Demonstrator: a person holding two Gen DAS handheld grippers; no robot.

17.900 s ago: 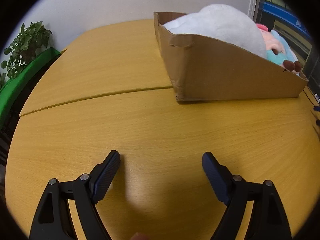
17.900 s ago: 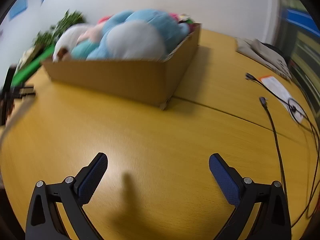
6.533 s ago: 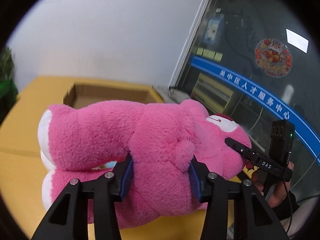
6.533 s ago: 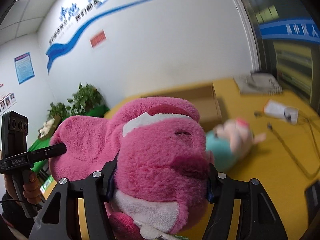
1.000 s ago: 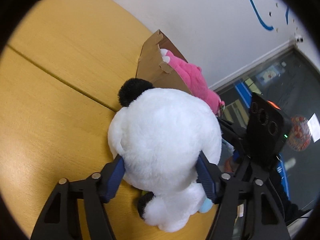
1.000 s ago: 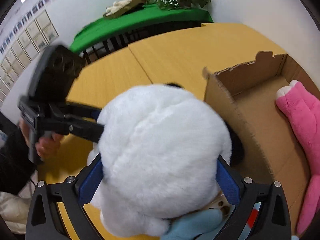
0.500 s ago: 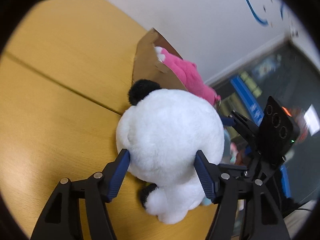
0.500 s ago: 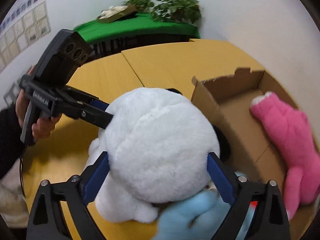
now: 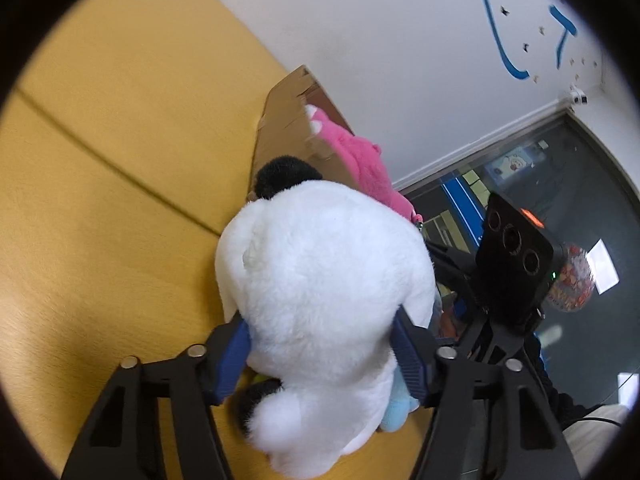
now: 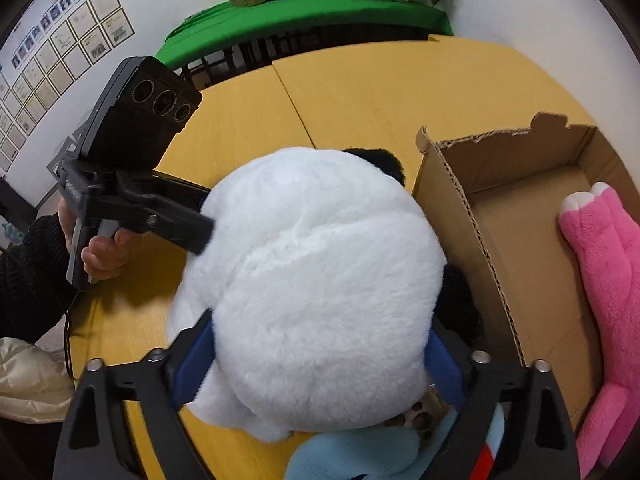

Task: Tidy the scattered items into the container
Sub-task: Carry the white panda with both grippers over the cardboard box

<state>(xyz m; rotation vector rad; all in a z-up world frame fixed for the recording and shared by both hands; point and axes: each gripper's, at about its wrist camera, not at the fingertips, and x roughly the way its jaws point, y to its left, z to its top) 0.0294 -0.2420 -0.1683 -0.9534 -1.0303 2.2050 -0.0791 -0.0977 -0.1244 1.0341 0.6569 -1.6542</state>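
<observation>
Both claws are squeezing in on the big fluffy white plush toy, left gripper and right gripper each with blue pads pressed into its fur, just beside the open brown cardboard box holding a pink plush toy on the yellow wooden table.

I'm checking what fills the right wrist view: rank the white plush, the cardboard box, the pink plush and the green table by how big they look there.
1. white plush, though it sits nearest the camera
2. cardboard box
3. pink plush, partly cut off at the picture's edge, and green table, far behind: too alike to rank
</observation>
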